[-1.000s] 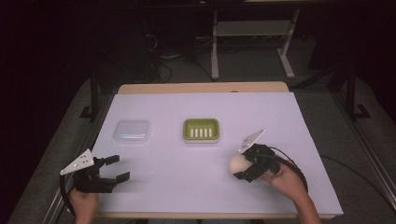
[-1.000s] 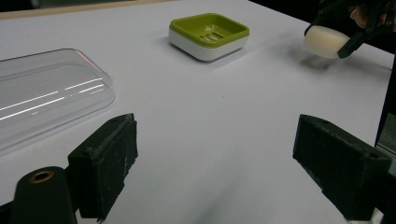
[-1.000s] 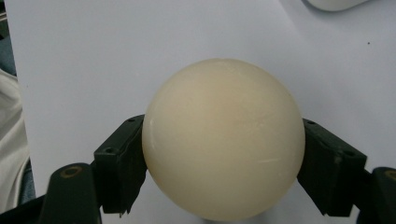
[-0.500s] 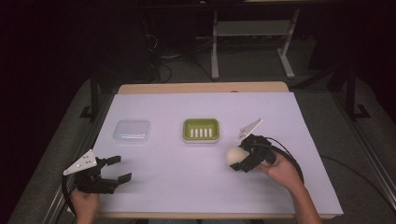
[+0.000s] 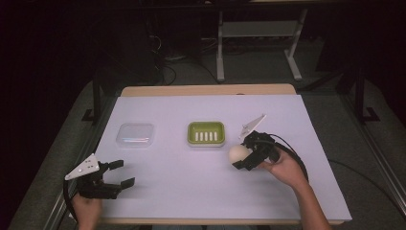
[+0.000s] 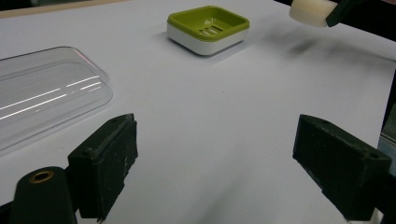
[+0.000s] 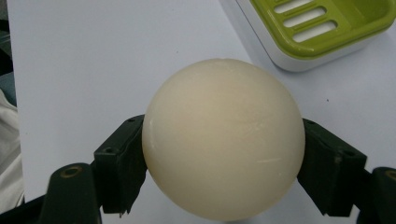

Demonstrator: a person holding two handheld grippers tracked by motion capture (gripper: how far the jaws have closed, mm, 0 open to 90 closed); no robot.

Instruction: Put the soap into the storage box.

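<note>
Right tongs [image 5: 242,158]: pinching the round, smooth, cream-white soap ball [image 5: 238,154] from both sides, up off the white paper-covered surface [image 5: 191,187].
Soap ball: hard and shiny, no long side, so it can go in any way round.
Green plastic soap dish with slots [image 5: 206,133]: at about 10 o'clock from the ball, near it, not touching. Its long side runs left to right.
Nearer hand: the right one by far.
Left tongs [image 5: 117,175]: spread wide, holding nothing, low at 7 o'clock of the surface.
Clear plastic lid [image 5: 136,133]: flat, at 9 o'clock from the dish, well apart.
</note>
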